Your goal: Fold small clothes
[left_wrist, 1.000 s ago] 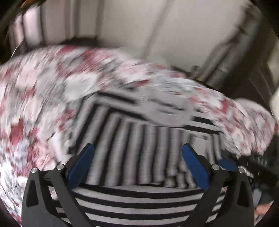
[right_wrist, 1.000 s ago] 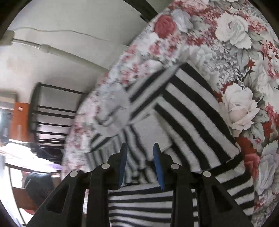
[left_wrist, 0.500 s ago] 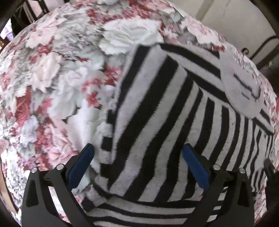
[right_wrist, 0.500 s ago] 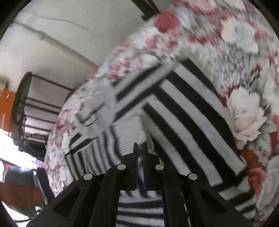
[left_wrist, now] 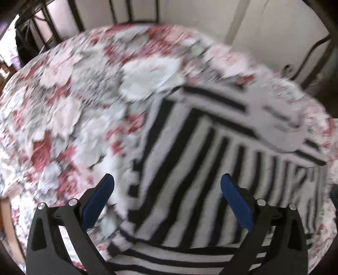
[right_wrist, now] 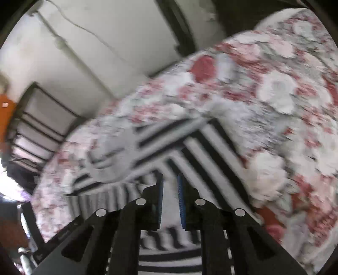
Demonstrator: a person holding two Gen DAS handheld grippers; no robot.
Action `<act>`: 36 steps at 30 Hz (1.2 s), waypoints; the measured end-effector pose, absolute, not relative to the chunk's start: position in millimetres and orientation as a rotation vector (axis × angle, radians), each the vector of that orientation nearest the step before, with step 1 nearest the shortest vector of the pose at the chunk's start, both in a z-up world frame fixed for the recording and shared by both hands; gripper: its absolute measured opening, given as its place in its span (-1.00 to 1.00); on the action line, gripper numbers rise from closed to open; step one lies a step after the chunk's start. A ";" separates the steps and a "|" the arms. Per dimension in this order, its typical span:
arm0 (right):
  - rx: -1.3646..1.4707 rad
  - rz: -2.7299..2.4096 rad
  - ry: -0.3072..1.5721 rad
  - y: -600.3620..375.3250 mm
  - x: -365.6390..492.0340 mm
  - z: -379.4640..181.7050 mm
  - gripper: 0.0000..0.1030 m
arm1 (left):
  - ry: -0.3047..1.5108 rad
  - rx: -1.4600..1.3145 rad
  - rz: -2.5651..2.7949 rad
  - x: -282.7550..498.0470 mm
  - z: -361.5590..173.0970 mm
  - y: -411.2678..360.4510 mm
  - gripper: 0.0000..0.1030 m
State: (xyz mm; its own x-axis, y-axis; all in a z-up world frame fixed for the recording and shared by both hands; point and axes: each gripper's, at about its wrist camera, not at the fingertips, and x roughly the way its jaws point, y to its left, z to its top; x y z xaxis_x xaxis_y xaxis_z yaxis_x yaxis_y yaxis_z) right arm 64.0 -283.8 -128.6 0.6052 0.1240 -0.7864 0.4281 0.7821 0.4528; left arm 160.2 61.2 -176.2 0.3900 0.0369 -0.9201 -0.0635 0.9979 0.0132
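Bedroom with a floral-covered bed against pale walls

A red-and-white rose bedspread [left_wrist: 88, 110] covers the bed; a dark metal frame [left_wrist: 135, 12] rises behind it, a cable [right_wrist: 84, 29] runs across the off-white wall [right_wrist: 118, 42], and a black rack [right_wrist: 40, 127] stands at left.

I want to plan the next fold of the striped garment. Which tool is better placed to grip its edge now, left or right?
Left, probably. The left tool is wide open over the edge of the striped garment on the floral cover. The right tool is nearly closed, over the garment's middle; whether it pinches cloth is unclear.
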 end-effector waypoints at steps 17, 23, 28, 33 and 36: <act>0.420 -0.012 1.235 -201.3 80.9 -180.8 -0.52 | 1.316 0.339 -0.003 129.0 -214.4 -11.3 0.92; 0.523 0.003 1.172 -218.9 70.9 -154.4 -0.50 | 1.286 0.284 -0.028 115.5 -182.6 -9.5 0.91; 0.518 -0.002 1.216 -223.3 37.9 -143.3 -0.45 | 1.357 0.250 -0.052 84.2 -174.8 4.8 0.91; 0.391 0.008 1.408 -208.7 5.9 -191.0 -0.22 | 1.502 0.352 -0.031 39.5 -227.0 11.8 0.92; 0.435 0.018 1.274 -213.8 -26.4 -139.1 -0.15 | 1.475 0.344 -0.018 13.6 -205.7 14.0 0.91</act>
State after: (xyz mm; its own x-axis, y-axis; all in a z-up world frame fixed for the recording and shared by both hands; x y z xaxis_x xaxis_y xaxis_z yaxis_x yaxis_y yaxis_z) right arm -26.4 -213.8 -139.1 0.3039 0.2506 -0.9192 0.2243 0.9189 0.3246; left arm 13.6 14.0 -205.7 0.1051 0.1970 -0.9748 0.2210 0.9510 0.2160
